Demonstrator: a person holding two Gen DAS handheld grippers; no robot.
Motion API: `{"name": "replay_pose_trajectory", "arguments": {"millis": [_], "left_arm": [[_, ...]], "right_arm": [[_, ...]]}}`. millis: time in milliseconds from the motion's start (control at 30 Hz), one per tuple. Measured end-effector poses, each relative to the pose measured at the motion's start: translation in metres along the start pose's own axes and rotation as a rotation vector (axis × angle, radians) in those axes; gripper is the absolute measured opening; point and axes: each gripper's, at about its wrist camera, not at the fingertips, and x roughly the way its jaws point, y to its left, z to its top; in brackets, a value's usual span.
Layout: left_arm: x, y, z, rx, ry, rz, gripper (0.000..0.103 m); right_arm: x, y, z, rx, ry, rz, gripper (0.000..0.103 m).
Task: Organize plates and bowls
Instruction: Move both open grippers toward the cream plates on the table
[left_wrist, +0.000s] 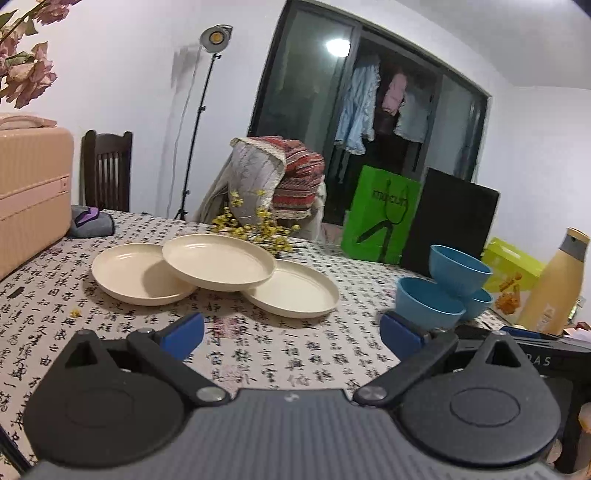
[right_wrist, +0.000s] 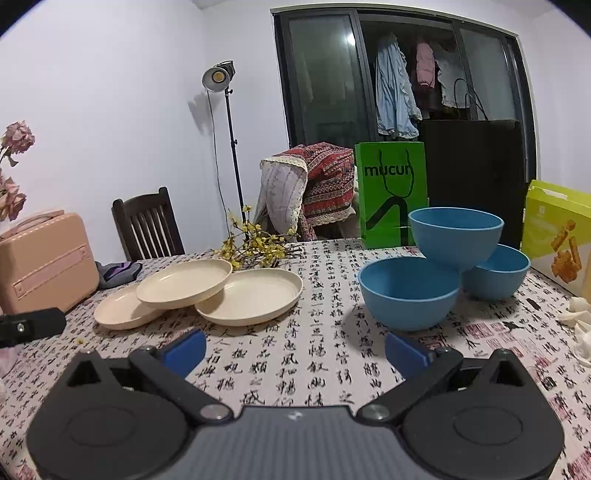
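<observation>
Both grippers, left gripper (left_wrist: 291, 330) and right gripper (right_wrist: 295, 349), hover spread above bare tablecloth (right_wrist: 314, 369); cream plates (right_wrist: 207, 291) overlap at my eleven o'clock, blue bowls (right_wrist: 443, 269) stacked at one.

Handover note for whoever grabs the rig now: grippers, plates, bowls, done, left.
Left gripper: open, empty, above the tablecloth.
Right gripper: open, empty, facing the gap between plates and bowls.
Plates: three cream plates; the top plate rests tilted across the left plate and the right plate.
Bowls: three blue bowls; the top bowl sits on the front bowl and the back bowl.
Done: nothing stacked yet.
Left: nest the plates, nest the bowls.
</observation>
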Motion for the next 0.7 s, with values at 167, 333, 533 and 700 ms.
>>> {"name": "replay_pose_trajectory", "arguments": {"millis": [167, 333, 533, 700], "left_arm": [[0.009, 0.007, 0.005, -0.008, 0.005, 0.035, 0.103], [0.019, 0.009, 0.013, 0.006, 0.002, 0.068, 0.103], [0.024, 0.009, 0.023, 0.017, -0.021, 0.093, 0.103], [0.030, 0.012, 0.032, 0.006, -0.025, 0.109, 0.103]], "right_arm": [[0.020, 0.001, 0.009, 0.016, 0.007, 0.006, 0.103], [0.034, 0.006, 0.017, 0.015, 0.002, 0.004, 0.103], [0.045, 0.010, 0.027, 0.009, -0.010, 0.005, 0.103], [0.052, 0.014, 0.033, 0.000, -0.015, 0.003, 0.103]]}}
